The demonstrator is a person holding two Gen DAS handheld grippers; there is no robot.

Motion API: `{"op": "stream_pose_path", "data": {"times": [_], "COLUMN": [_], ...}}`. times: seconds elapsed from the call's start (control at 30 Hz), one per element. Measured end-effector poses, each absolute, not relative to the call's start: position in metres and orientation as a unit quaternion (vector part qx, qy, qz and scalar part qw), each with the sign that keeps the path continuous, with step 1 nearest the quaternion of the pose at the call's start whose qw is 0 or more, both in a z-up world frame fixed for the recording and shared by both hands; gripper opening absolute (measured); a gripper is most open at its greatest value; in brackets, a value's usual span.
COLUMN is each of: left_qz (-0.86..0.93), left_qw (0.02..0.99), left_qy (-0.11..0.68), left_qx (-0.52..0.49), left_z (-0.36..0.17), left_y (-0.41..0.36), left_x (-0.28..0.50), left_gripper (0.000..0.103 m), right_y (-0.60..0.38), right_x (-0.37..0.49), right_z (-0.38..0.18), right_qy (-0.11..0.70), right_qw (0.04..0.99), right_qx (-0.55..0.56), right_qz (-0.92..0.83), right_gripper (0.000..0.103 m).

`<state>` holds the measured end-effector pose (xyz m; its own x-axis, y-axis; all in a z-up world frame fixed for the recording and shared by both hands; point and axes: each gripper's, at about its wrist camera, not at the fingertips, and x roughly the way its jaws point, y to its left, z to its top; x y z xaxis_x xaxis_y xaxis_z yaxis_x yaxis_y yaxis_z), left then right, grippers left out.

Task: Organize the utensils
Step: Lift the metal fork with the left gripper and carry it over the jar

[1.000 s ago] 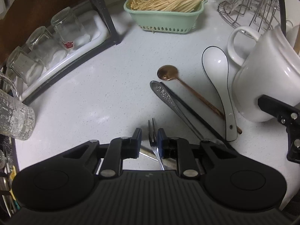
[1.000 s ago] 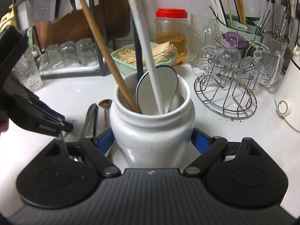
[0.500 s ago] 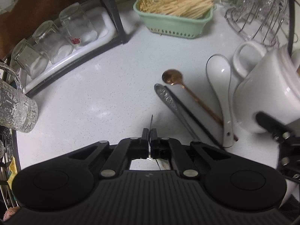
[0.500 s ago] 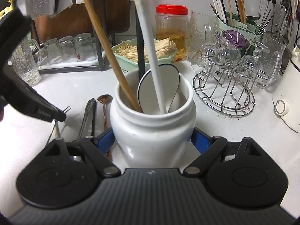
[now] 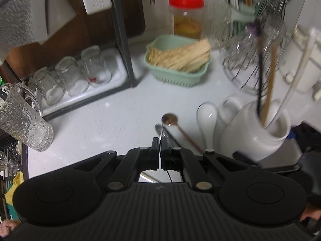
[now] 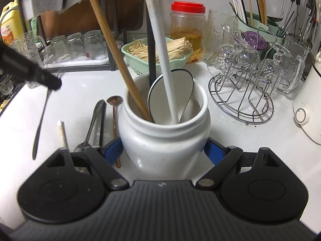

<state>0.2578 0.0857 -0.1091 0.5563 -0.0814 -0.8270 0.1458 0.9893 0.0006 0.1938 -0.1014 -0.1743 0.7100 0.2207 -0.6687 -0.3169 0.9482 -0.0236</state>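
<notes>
Left gripper (image 5: 160, 156): jaws pressed together on a thin metal fork (image 6: 41, 118), pinched near the tine end; a second ago the fork lay flat between spread jaws.
Fork position: now clear of the counter (image 5: 104, 118), hanging handle-down from the left gripper over the counter's left part, seen in the right wrist view.
Change: the grip has closed and the fork has come up off the surface; the left view now looks further toward the back wall and is blurred by the motion.
Right gripper (image 6: 163, 150): blue pads spread wide against both sides of the white utensil crock (image 6: 164, 140), steadying it where it stood a second ago.
Crock contents: a wooden stick (image 6: 118, 60), a white handle (image 6: 160, 60) and a white ceramic spoon (image 6: 172, 92) stand inside.
Still on the counter: a steel spoon (image 6: 94, 124), a copper spoon (image 5: 170, 119), a second white ceramic spoon (image 5: 207, 120) and a pale chopstick (image 6: 62, 132), all just left of the crock.
Meaning for the task: pickup looks done; the fork probably goes into the crock next, with several loose utensils left.
</notes>
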Motion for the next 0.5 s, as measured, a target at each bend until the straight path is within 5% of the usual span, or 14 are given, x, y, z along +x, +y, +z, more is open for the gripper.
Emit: {"op": "stream_pose_path", "data": {"times": [0.5], "left_qz": [-0.134], "left_qw": [0.931], "left_qy": [0.338], "left_qx": [0.008], "left_z": [0.013], "left_y": [0.060], "left_x": [0.231], "left_gripper": [0.001], "right_y": [-0.100], "right_x": [0.192], "right_z": [-0.174], "right_qy": [0.358], "right_qw": [0.918], "right_qx": [-0.074], "right_qz": [0.156], "right_gripper": [0.089]}}
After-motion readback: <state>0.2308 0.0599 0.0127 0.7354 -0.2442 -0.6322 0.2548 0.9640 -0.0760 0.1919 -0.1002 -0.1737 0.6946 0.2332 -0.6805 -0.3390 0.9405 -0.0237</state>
